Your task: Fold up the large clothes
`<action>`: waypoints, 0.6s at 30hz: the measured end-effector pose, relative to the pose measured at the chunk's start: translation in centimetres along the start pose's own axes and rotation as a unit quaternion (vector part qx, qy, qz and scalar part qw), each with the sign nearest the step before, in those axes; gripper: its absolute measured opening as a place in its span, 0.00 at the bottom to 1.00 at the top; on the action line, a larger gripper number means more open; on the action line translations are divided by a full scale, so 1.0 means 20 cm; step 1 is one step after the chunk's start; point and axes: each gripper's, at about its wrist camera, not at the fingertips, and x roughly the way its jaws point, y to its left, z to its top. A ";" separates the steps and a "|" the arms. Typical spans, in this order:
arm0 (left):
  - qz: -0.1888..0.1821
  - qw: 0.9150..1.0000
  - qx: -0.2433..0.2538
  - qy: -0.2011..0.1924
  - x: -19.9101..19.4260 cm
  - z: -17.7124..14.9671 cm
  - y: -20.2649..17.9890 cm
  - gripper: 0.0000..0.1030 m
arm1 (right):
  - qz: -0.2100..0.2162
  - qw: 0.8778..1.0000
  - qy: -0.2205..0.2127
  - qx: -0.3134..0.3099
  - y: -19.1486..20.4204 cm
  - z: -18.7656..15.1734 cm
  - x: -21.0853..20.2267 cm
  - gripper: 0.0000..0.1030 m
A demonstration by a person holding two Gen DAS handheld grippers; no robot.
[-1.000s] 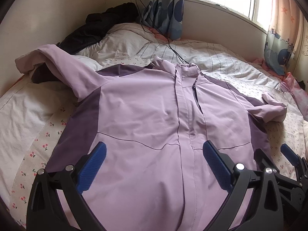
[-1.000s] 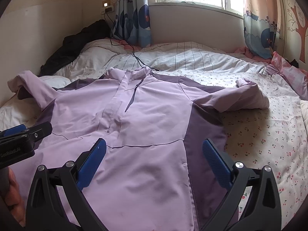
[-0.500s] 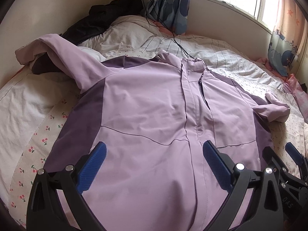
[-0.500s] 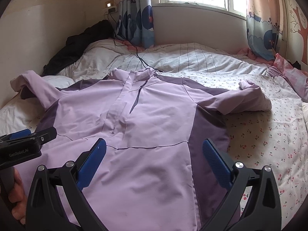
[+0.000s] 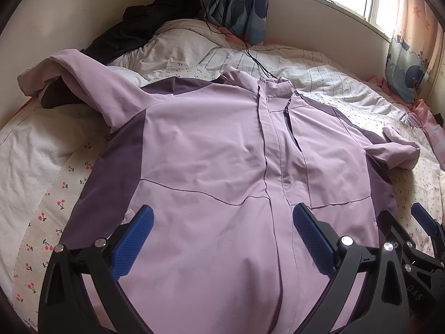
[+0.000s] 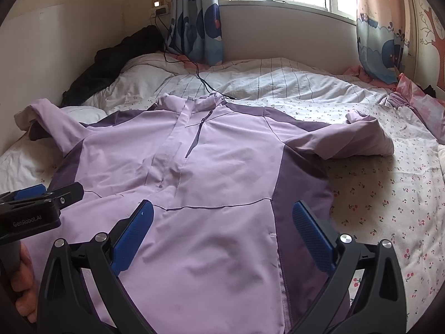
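Observation:
A lilac jacket (image 5: pixel 211 150) (image 6: pixel 222 161) with darker purple side panels lies front-up and spread out on the bed, collar toward the window. Its left sleeve (image 5: pixel 72 75) runs up onto a pillow; its right sleeve (image 6: pixel 361 139) lies bent on the sheet. My left gripper (image 5: pixel 222 239) hovers open over the lower front of the jacket, holding nothing. My right gripper (image 6: pixel 222 236) is open too, above the jacket's lower right part near the purple panel. The right gripper's fingers (image 5: pixel 422 220) show at the left view's right edge.
The bed (image 6: pixel 389 208) has a cherry-print sheet and a striped white duvet (image 6: pixel 278 83) at the back. A black garment (image 5: pixel 144 25) is heaped in the far left corner. A black cable (image 5: pixel 250 53) trails from a wall socket to the jacket's collar. Curtains (image 6: pixel 200 27) hang by the window.
Both grippers have moved forward and slightly up over the jacket, staying open. The jacket lies as before.

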 end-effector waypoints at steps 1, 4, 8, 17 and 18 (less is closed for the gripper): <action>0.000 1.000 0.000 0.001 0.00 0.00 0.00 0.93 | 0.000 1.000 0.000 0.000 0.00 0.00 0.00 0.94; -0.003 1.000 0.000 0.002 0.01 0.00 -0.01 0.93 | 0.001 1.000 0.002 0.001 0.00 0.00 0.00 0.94; -0.005 1.000 -0.002 0.004 0.02 0.00 -0.01 0.93 | 0.010 1.000 0.009 0.005 -0.01 0.00 0.01 0.94; -0.022 1.000 -0.013 0.014 0.04 0.02 0.01 0.93 | -0.044 0.997 -0.058 -0.001 -0.30 0.24 -0.12 0.94; -0.025 0.999 -0.017 0.015 0.04 0.02 0.02 0.93 | -0.072 0.996 -0.058 -0.008 -0.38 0.33 -0.09 0.94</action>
